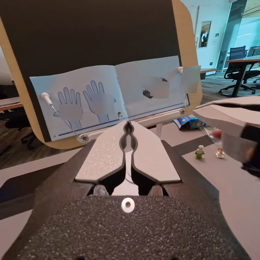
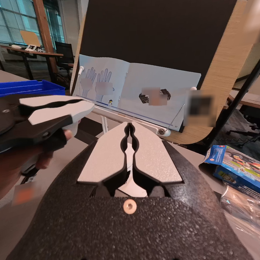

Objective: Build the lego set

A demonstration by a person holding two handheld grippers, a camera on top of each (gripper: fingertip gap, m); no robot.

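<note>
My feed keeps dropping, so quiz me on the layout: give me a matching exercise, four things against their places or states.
Things:
1. instruction booklet
2. green minifigure
3. blue set box
4. left claw

Places or states:
A. lying on the table, far right of the right wrist view
B. shut, empty
C. open, clipped on the stand
D. standing on the table, right of the left claw

Pairs: 1-C, 2-D, 3-A, 4-B

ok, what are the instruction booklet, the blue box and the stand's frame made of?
Instruction booklet: thin matte paper, with a centre fold and curling pages. Blue box: printed cardboard, slightly glossy, with a torn open flap. Stand's frame: pale wood-grain board, possibly laminate, around a matte black panel.
</note>
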